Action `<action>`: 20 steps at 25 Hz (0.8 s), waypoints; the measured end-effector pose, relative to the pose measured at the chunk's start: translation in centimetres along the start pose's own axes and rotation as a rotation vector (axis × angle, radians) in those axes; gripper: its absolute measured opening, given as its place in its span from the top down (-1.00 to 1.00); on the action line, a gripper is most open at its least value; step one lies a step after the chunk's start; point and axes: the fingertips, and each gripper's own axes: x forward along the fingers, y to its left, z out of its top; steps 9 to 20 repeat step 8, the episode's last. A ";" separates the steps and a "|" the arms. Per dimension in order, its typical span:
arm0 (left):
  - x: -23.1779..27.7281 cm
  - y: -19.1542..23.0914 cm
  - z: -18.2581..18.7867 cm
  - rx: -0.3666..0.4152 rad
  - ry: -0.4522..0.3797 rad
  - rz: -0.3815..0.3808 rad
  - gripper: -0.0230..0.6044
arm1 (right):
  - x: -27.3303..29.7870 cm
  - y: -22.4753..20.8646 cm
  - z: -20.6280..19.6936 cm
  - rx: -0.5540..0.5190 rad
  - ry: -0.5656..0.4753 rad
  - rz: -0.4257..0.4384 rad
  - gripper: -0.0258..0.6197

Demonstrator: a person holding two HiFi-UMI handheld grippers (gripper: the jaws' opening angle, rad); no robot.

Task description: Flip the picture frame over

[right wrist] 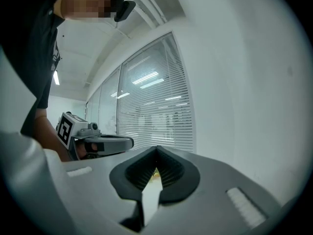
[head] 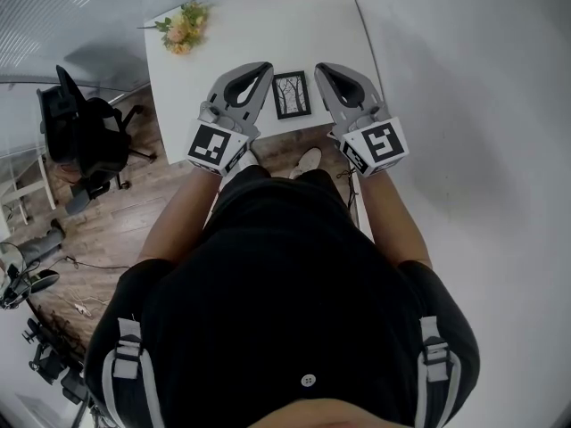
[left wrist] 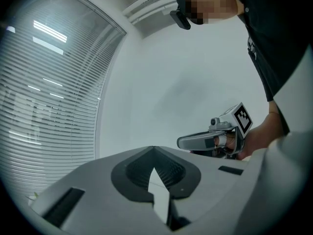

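A small black picture frame lies flat near the front edge of the white table, its tree picture facing up. My left gripper is held level just to the left of it, and my right gripper just to the right; neither touches the frame. Both have their jaws closed together with nothing held. In the left gripper view my own shut tips fill the bottom and the right gripper shows beyond. The right gripper view shows its shut tips and the left gripper.
A bunch of yellow and pink flowers lies at the table's far left corner. A black office chair stands on the wooden floor left of the table. A white wall runs along the right, and window blinds stand to the left.
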 end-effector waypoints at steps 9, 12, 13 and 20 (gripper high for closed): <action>-0.1 0.6 -0.1 -0.011 -0.012 0.020 0.92 | 0.3 -0.3 -0.1 0.004 -0.003 -0.003 0.89; -0.1 0.6 -0.1 -0.011 -0.012 0.020 0.92 | 0.3 -0.3 -0.1 0.004 -0.003 -0.003 0.89; -0.1 0.6 -0.1 -0.011 -0.012 0.020 0.92 | 0.3 -0.3 -0.1 0.004 -0.003 -0.003 0.89; -0.1 0.6 -0.1 -0.011 -0.012 0.020 0.92 | 0.3 -0.3 -0.1 0.004 -0.003 -0.003 0.89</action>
